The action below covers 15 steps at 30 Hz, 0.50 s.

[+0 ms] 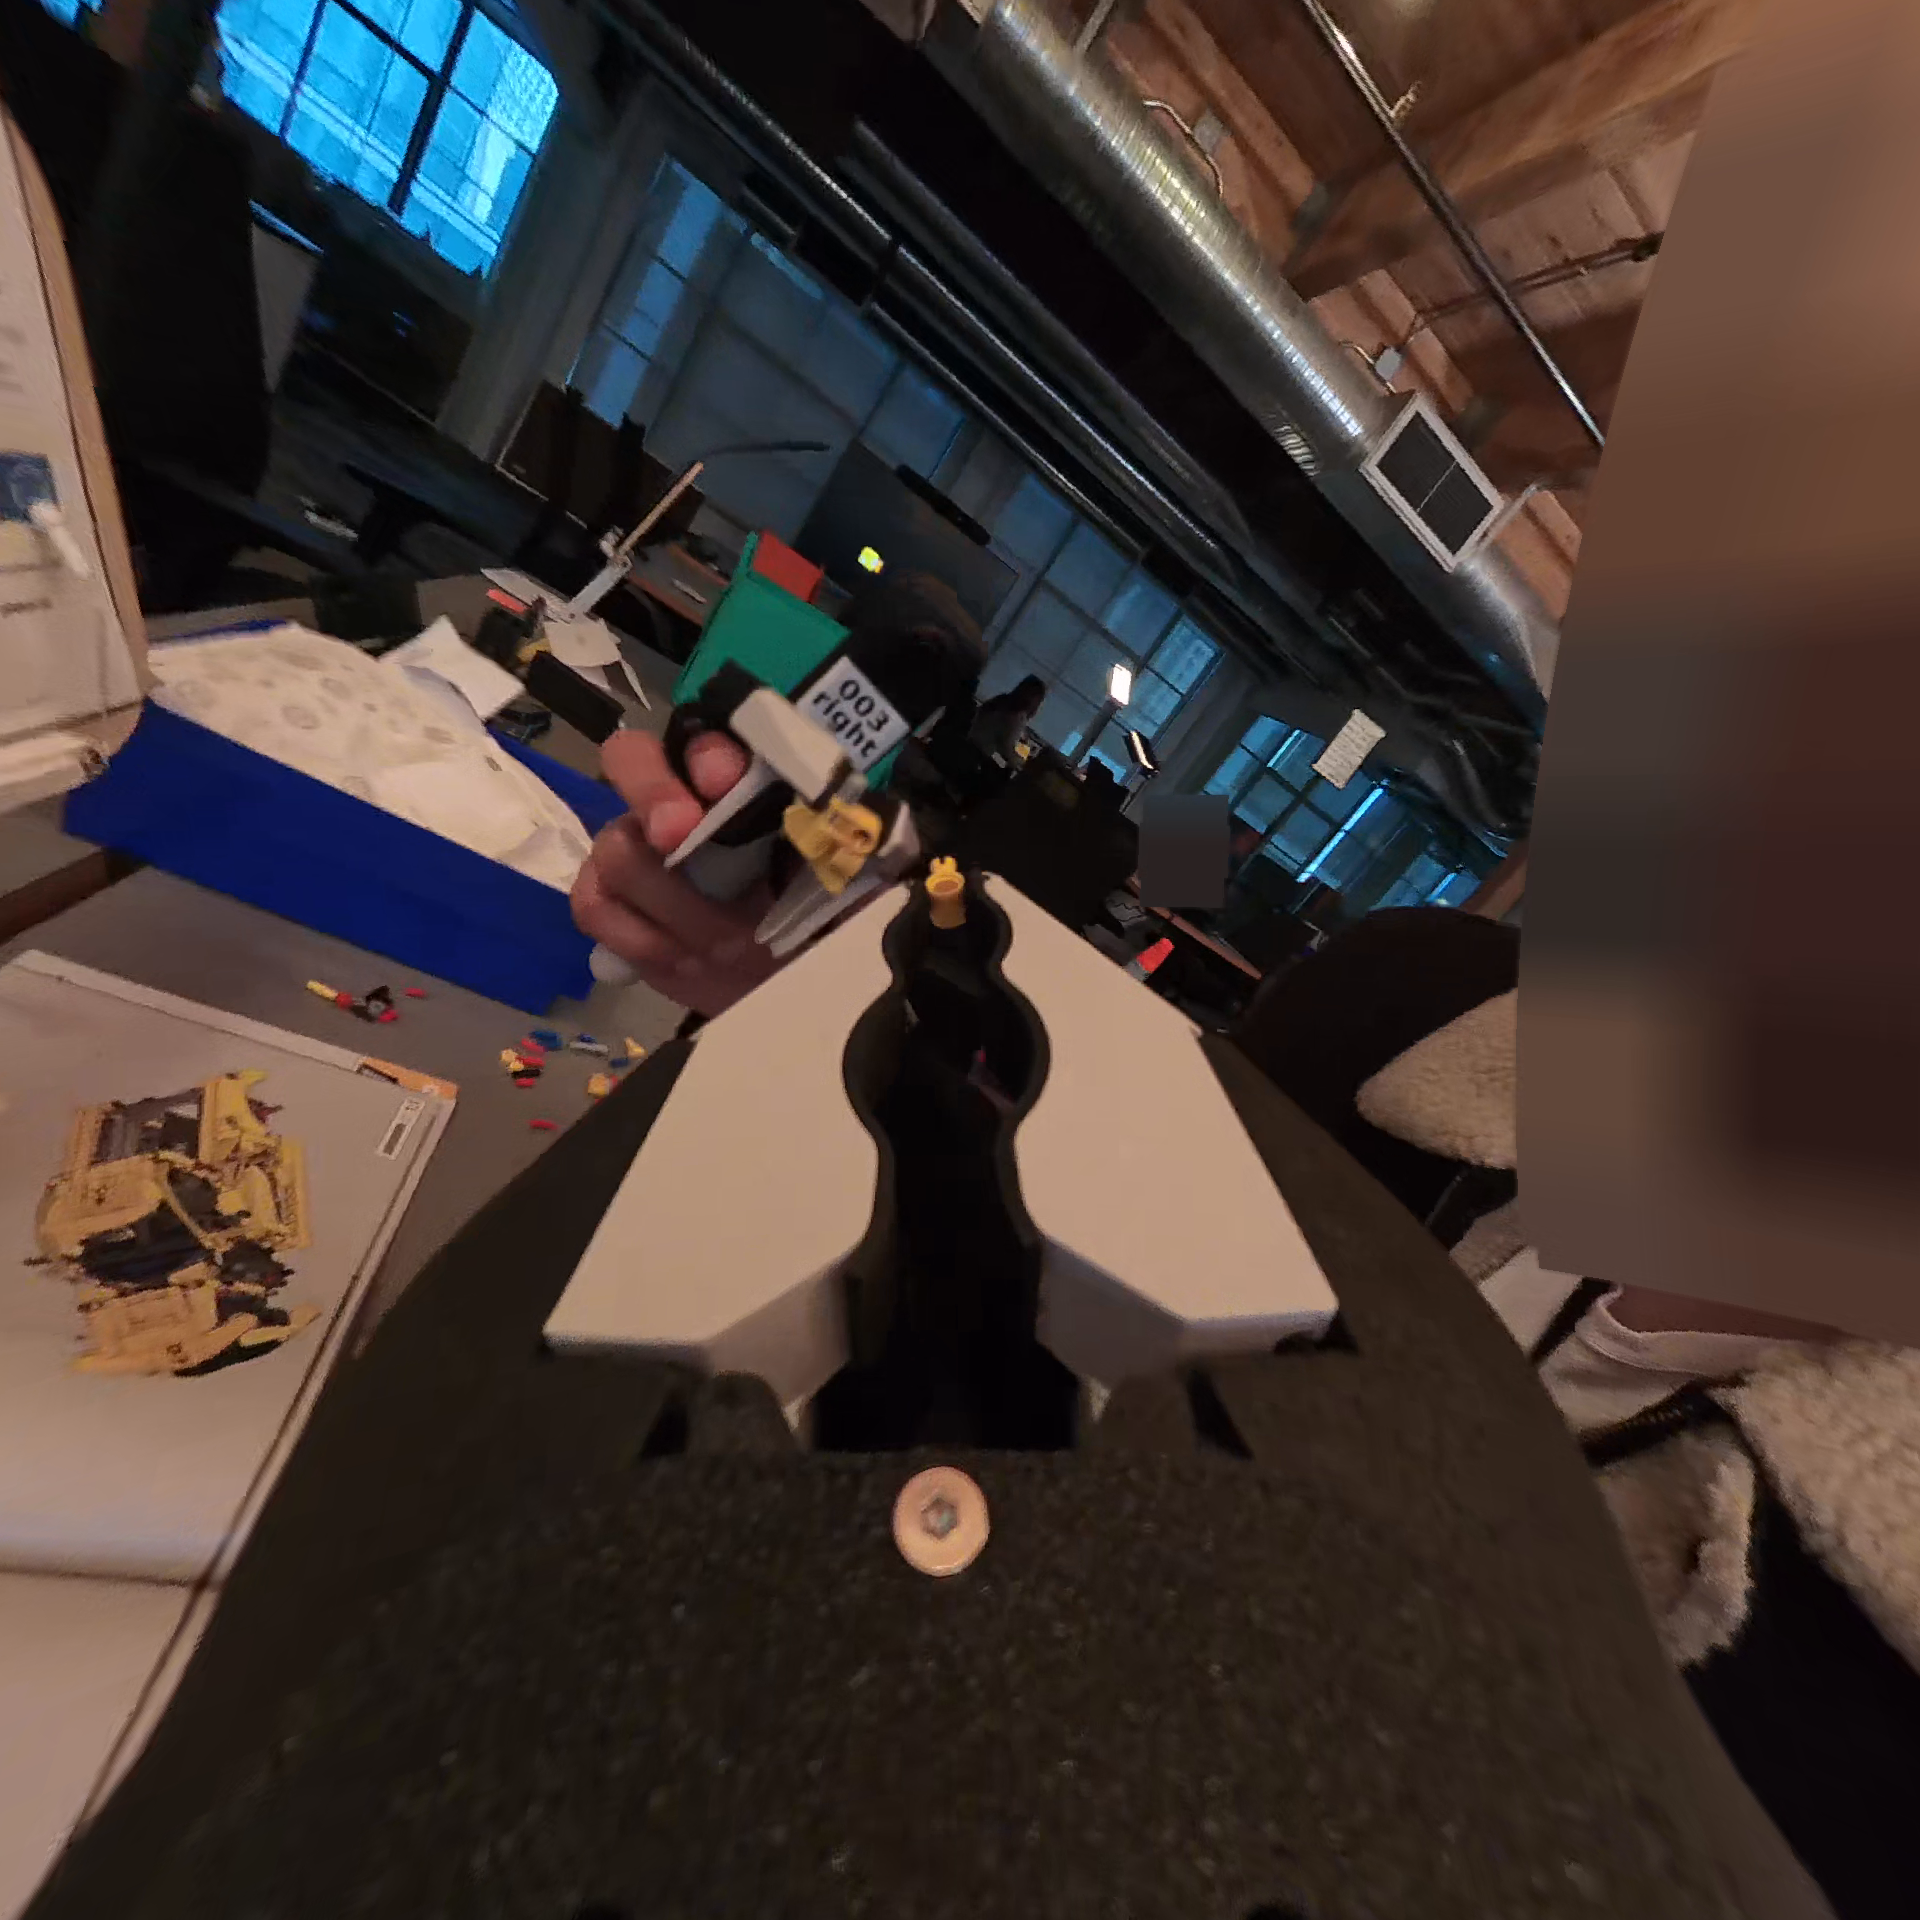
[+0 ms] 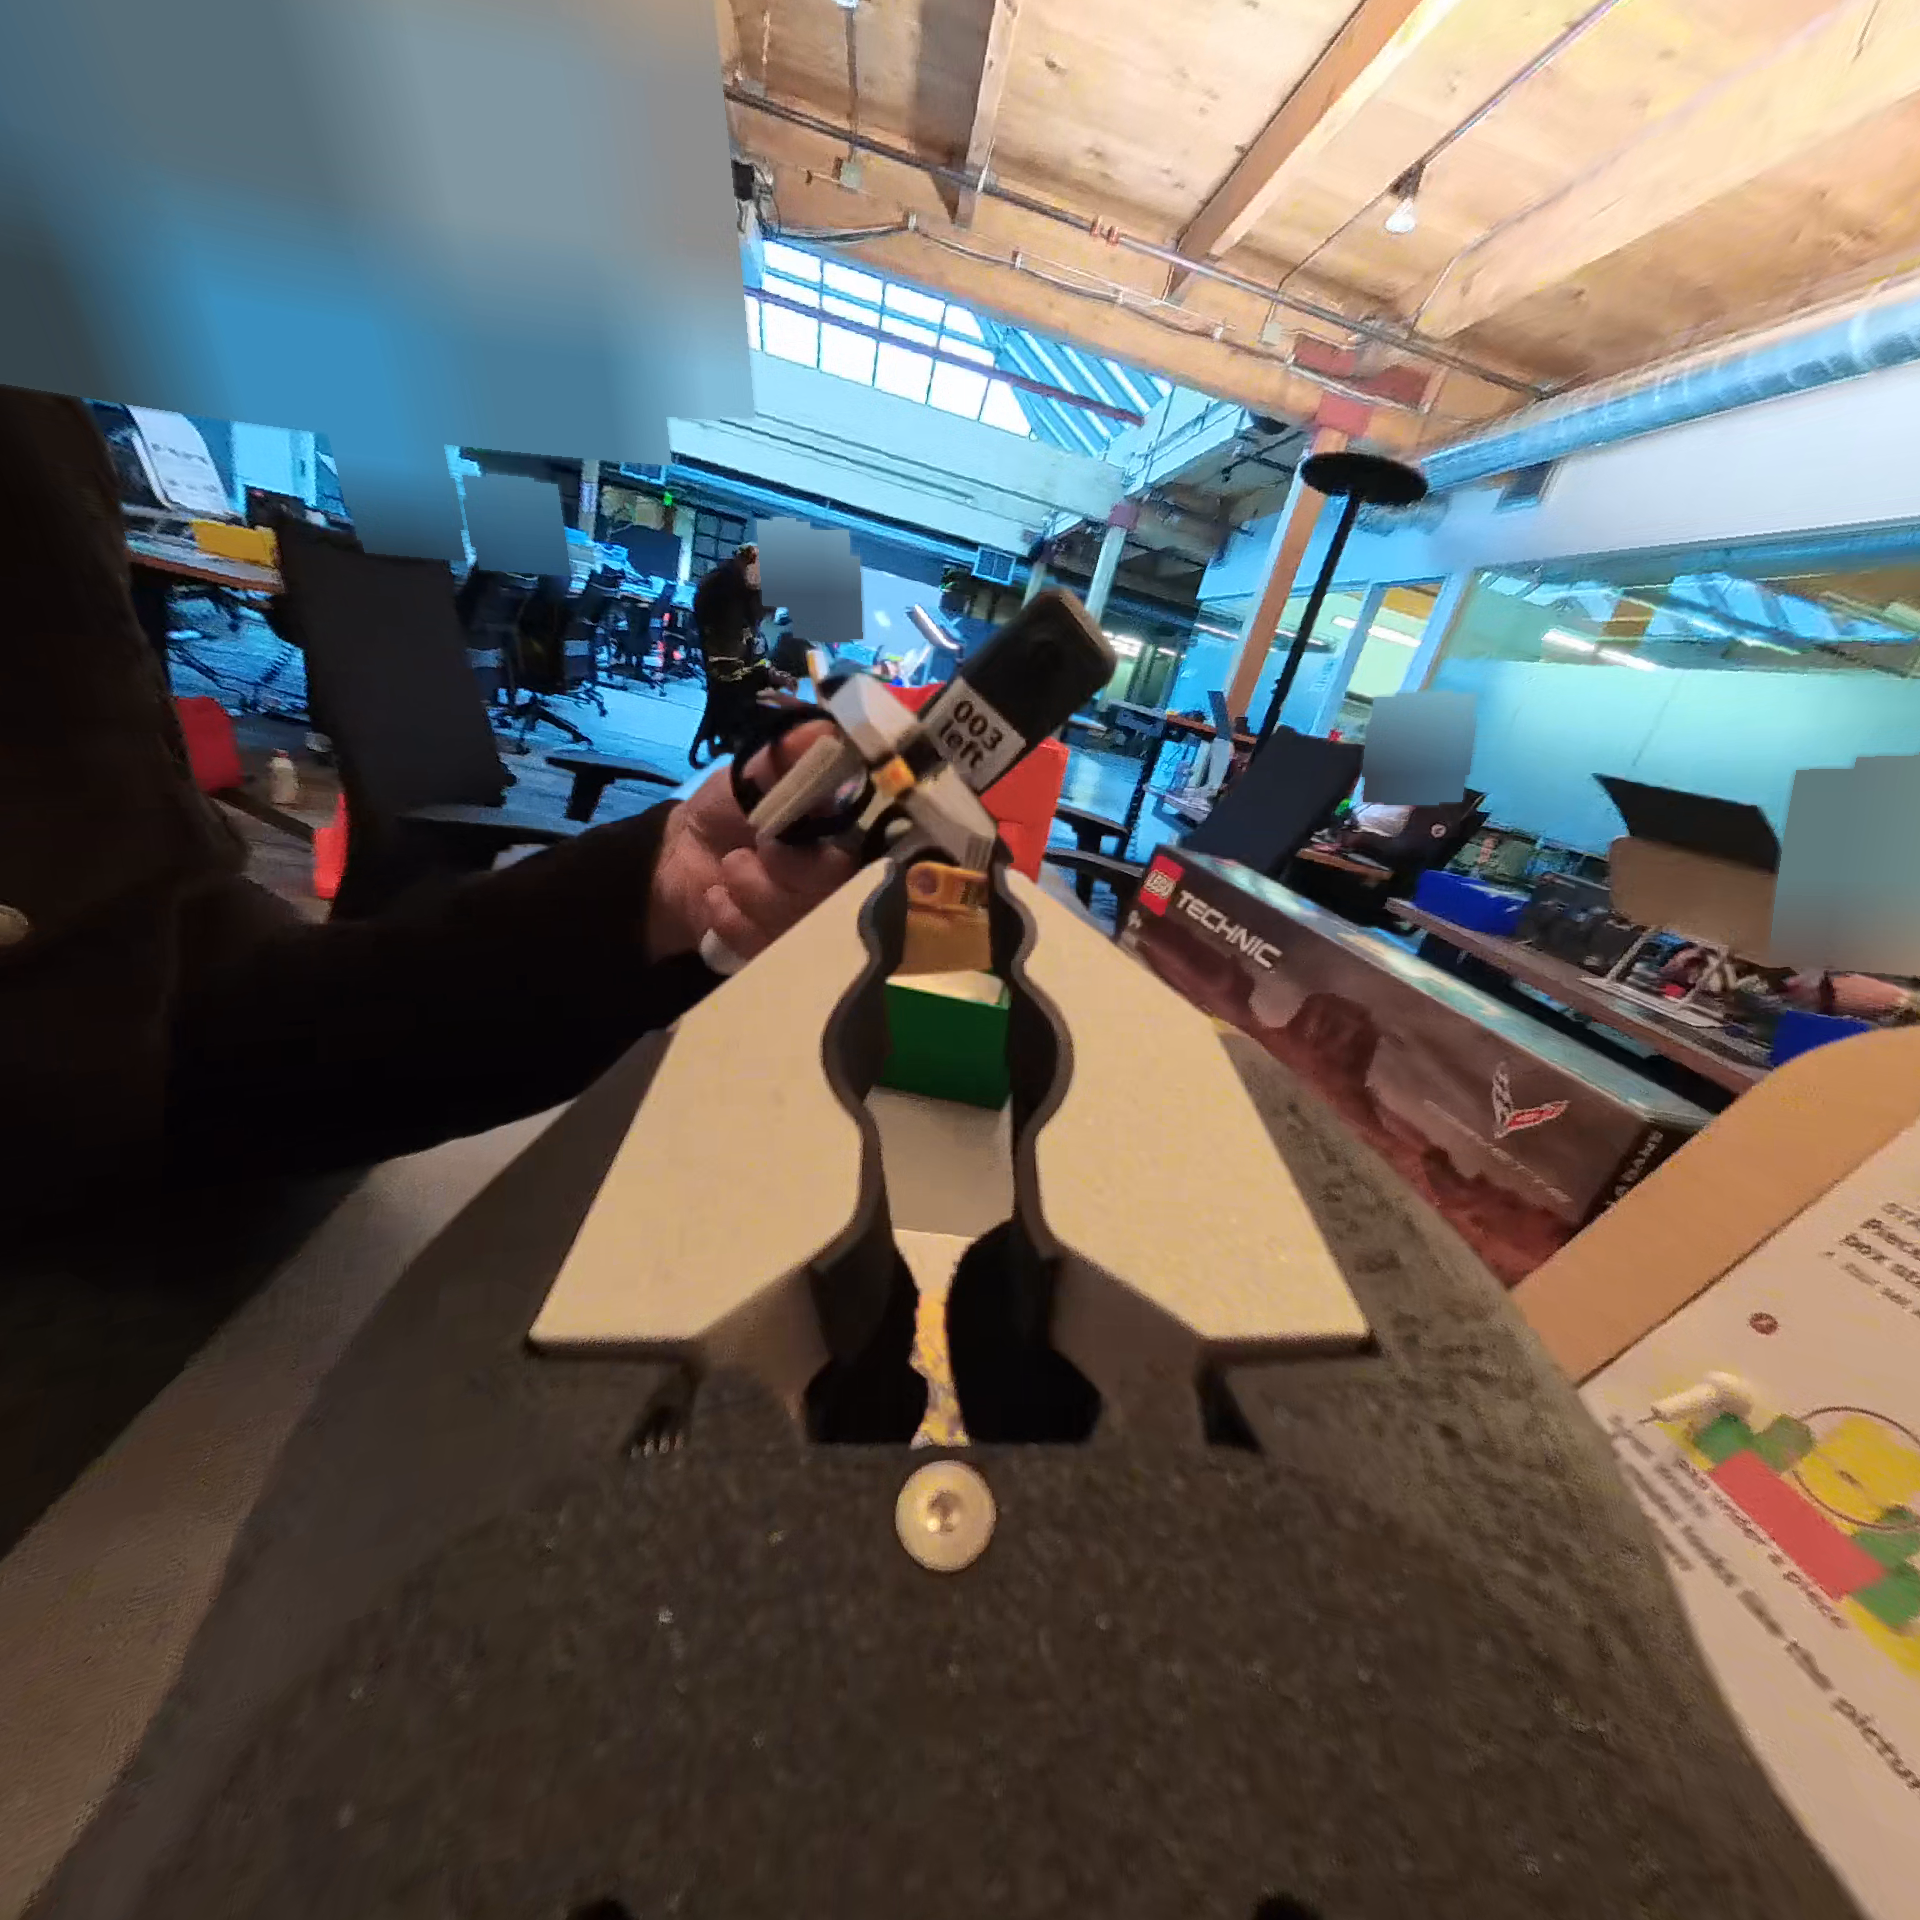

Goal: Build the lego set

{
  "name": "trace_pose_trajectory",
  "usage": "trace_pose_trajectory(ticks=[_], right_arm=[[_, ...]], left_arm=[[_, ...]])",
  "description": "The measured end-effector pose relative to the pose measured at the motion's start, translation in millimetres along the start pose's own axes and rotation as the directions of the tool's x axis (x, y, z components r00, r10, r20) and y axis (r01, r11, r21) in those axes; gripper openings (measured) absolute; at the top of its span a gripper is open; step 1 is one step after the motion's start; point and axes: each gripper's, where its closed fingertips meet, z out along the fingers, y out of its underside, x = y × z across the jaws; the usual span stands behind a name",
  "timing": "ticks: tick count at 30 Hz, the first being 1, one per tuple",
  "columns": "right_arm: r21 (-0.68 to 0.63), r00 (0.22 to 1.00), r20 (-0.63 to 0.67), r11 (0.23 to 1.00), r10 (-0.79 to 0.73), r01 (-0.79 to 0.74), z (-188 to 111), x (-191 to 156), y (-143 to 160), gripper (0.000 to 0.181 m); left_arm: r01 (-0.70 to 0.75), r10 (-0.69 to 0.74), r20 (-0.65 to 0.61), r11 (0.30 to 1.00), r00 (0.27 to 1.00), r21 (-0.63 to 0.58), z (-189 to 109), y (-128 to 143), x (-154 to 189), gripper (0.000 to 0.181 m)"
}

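My left gripper [image 1: 943, 891] pinches a tiny, light, slippery yellow pin [image 1: 943, 896] by its base, while my right gripper [image 2: 940, 894] clamps the rigid yellow assembly [image 2: 943, 914].

Grey table [image 1: 187, 914]: booklet [image 1: 208, 1226], loose pieces [image 1: 561, 1060].

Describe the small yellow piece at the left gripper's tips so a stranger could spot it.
Follow the left gripper to its white fingertips, raised above the table. The small yellow pin is pinched there. The yellow assembly beside it, in the right gripper, is bigger.
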Motion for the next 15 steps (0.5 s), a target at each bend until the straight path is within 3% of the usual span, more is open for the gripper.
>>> trace_pose_trajectory(ticks=[2, 6, 11, 15], right_arm=[[-0.04, 1.0, 0.025, 0.999, -0.016, 0.017, -2, -4, 4, 0.014], [-0.125, 0.978, -0.012, 0.971, -0.207, 0.204, 0, -3, 20, 0.014], [-0.127, 0.979, 0.087, 0.972, -0.185, 0.196, 1, -16, 30, 0.014], [-0.162, 0.981, 0.094, 0.97, -0.17, 0.184, -1, -16, 35, 0.014]], left_arm=[[0.087, -0.086, -0.078, 0.996, 0.993, 0.017, -1, 1, -6, 0.006], [0.161, -0.164, -0.12, 0.986, 0.979, -0.036, 6, 17, -24, 0.007], [0.228, -0.24, -0.15, 0.97, 0.959, -0.088, 17, 35, -41, 0.006], [0.242, -0.258, -0.17, 0.964, 0.951, -0.106, 17, 41, -45, 0.007]])
